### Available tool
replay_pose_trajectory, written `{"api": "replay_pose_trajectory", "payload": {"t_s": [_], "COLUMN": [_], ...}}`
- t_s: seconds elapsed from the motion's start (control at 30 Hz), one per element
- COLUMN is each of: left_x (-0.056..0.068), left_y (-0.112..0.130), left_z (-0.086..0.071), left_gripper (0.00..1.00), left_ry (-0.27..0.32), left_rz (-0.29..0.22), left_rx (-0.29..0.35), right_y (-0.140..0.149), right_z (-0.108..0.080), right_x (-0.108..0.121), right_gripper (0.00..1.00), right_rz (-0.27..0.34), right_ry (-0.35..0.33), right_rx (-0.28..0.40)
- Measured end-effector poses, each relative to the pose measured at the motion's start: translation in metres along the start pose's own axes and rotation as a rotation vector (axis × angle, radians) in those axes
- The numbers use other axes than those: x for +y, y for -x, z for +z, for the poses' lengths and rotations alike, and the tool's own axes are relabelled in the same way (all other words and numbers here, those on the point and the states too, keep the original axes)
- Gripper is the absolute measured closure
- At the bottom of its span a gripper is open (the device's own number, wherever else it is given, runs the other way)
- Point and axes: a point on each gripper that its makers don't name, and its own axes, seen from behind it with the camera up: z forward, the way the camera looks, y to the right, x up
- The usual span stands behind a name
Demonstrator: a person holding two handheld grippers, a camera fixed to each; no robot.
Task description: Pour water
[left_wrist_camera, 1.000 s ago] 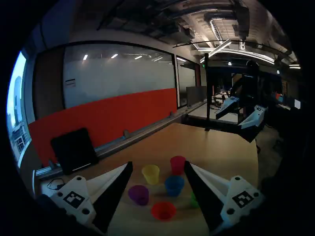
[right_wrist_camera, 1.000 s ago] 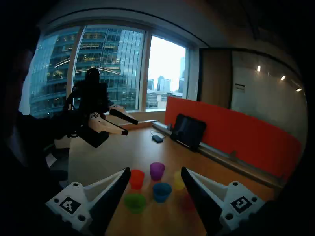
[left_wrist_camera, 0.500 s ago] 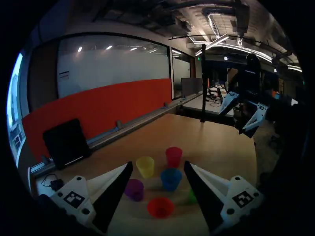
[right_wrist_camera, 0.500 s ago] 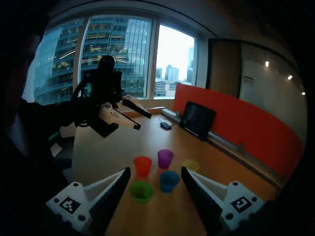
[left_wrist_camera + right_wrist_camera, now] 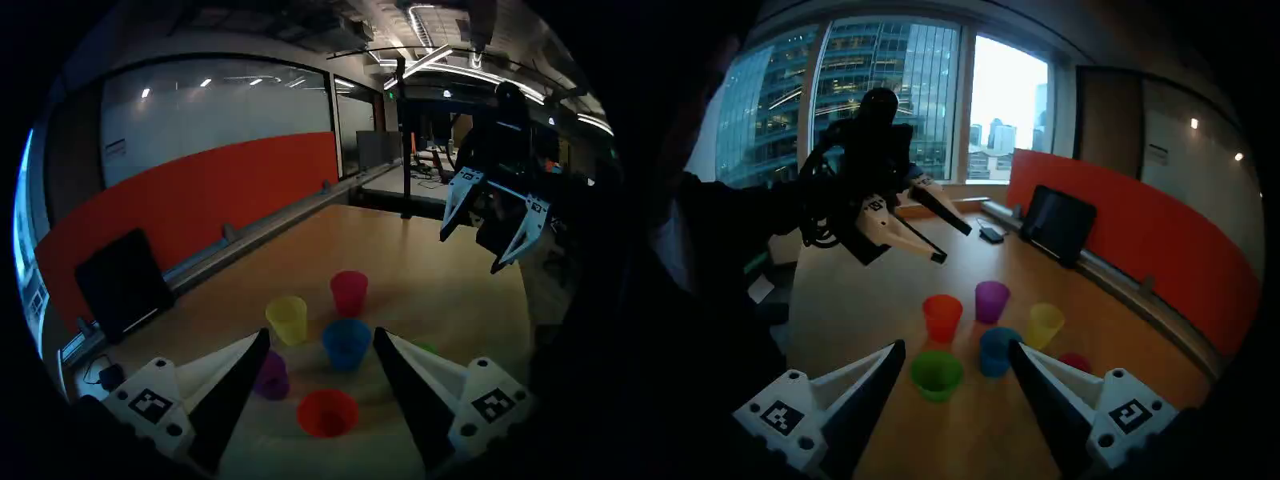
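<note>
A tall window (image 5: 880,96) and a long orange wall panel (image 5: 200,184) bordered the wooden surface (image 5: 880,296), and a dark flat screen (image 5: 120,280) stood at the foot of that panel. The left hand-held gripper (image 5: 319,334) hung above the surface with its fingers spread apart and nothing between them. The right hand-held gripper (image 5: 955,346) was likewise spread and empty, held in the air across the surface from the left one. Six plastic cups stood upright in a loose cluster on the surface, ahead of both grippers and touched by neither. The blue cup (image 5: 346,342) sat in the middle, with the yellow cup (image 5: 286,318) and red cup (image 5: 350,290) on the panel side. The purple cup (image 5: 992,300), orange cup (image 5: 942,316) and green cup (image 5: 936,374) sat around it towards the window.
</note>
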Motion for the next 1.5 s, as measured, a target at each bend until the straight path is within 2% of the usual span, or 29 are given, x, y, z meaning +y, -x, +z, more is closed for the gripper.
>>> {"api": "replay_pose_trajectory", "payload": {"t_s": [0.37, 0.8, 1.2, 1.5], "left_x": [0.011, 0.020, 0.027, 0.030], "left_y": [0.029, 0.059, 0.079, 0.092], "left_z": [0.027, 0.058, 0.085, 0.098], "left_gripper": [0.03, 0.03, 0.03, 0.03], "left_ry": [0.037, 0.082, 0.116, 0.135], "left_rz": [0.033, 0.032, 0.041, 0.046], "left_rx": [-0.087, -0.164, -0.221, -0.255], "right_y": [0.041, 0.083, 0.111, 0.126], "right_z": [0.027, 0.053, 0.075, 0.093], "right_x": [-0.011, -0.017, -0.013, -0.013], "right_gripper": [0.01, 0.01, 0.01, 0.01], "right_rz": [-0.022, -0.045, -0.052, -0.049], "right_ry": [-0.033, -0.066, -0.073, -0.084], "right_rx": [-0.071, -0.143, -0.183, -0.202]}}
